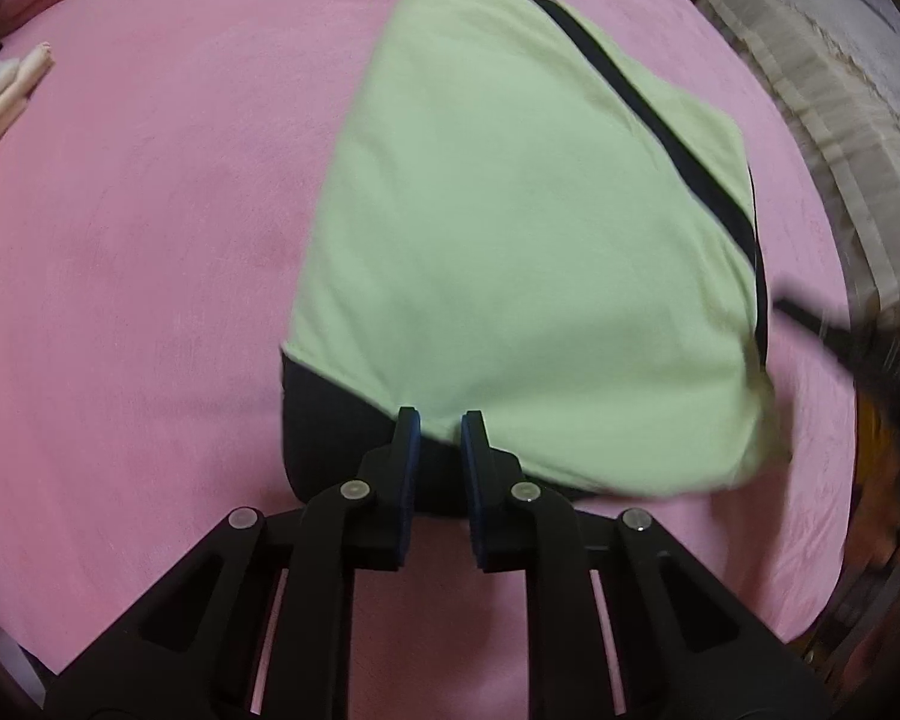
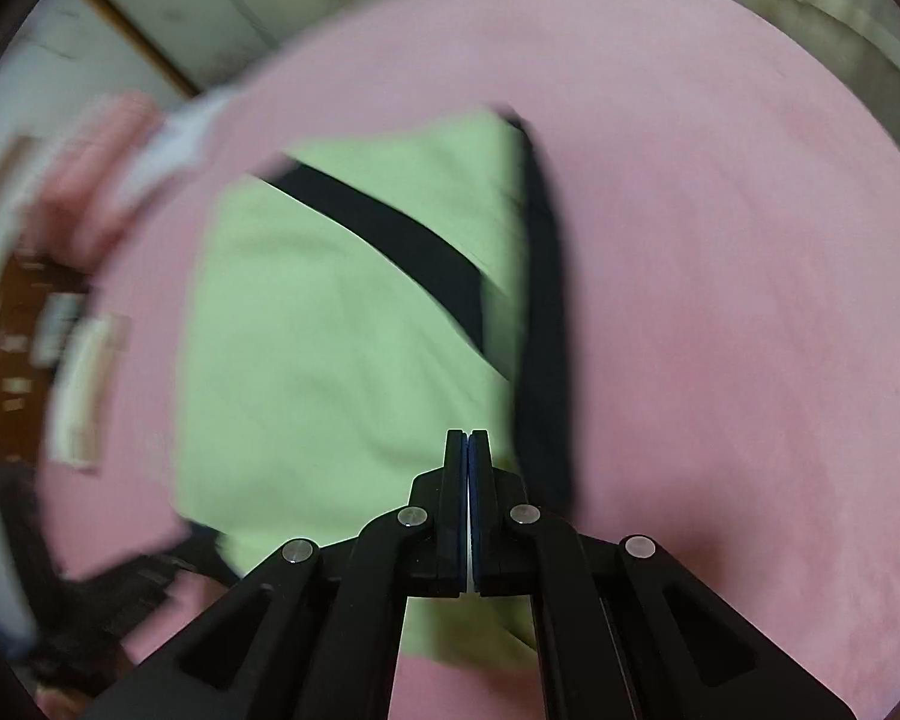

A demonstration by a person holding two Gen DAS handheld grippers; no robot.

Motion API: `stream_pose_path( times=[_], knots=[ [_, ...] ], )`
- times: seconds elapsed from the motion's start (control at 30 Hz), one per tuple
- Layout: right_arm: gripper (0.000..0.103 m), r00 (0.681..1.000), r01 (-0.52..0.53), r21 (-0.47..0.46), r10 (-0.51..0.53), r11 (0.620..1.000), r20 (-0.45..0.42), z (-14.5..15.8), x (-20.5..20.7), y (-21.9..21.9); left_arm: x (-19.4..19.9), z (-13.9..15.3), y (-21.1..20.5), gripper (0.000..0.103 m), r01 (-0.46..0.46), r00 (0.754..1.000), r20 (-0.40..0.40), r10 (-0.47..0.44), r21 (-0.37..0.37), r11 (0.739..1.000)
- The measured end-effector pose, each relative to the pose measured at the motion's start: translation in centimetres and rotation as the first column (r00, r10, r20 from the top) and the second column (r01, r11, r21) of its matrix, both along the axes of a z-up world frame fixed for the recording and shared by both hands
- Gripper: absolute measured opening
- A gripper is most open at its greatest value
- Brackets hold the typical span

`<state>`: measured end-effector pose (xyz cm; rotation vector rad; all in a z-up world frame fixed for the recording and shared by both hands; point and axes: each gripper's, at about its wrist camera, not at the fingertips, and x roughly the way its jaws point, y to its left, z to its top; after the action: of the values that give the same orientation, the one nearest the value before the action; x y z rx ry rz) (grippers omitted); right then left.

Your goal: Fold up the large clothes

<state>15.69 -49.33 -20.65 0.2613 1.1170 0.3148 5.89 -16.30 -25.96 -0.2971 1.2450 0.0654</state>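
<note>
No readable text, label or number shows anywhere

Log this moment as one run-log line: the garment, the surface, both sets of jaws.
garment: light green garment folded, black trim | surface: pink bedcover | left gripper jaws narrowly apart at garment edge | right gripper jaws shut, empty

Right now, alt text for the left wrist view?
A partly folded light-green garment with black trim lies on a pink bedspread. The left gripper points down at its near edge, jaws slightly apart with the fabric edge between the fingertips. Folded pale cloths sit far left.
</note>
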Motion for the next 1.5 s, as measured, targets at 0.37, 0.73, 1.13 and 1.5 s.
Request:
stream_pose_path(
  times=[0.37, 0.73, 1.13, 1.5],
  knots=[
    [0.0, 0.952, -0.305, -0.022, 0.306, 0.952, 0.008, -3.7, 9.8, 9.8, -0.1, -0.7, -0.3, 0.013, 0.016, 0.999, -0.033, -0.015, 0.018, 1.0],
    [0.003, 0.989, 0.143, -0.14, -0.135, 0.98, 0.068, -1.2, 12.5, -2.3, -1.4, 1.0, 0.5, 0.013, -0.005, 1.0, -0.017, 0.006, 0.026, 1.0],
    [0.071, 0.991, 0.023, -0.193, -0.047, 0.981, -0.123, -0.5, -2.1, 3.1, -1.9, 5.3, -1.0, 0.021, -0.061, 0.996, -0.062, 0.067, 0.092, 0.994],
    [0.092, 0.963, -0.02, -0.268, -0.054, 0.963, -0.265, 1.9, -7.6, 7.4, -2.3, 9.7, -0.5, 0.056, -0.047, 0.995, -0.078, 0.054, 0.096, 0.994]
  ],
)
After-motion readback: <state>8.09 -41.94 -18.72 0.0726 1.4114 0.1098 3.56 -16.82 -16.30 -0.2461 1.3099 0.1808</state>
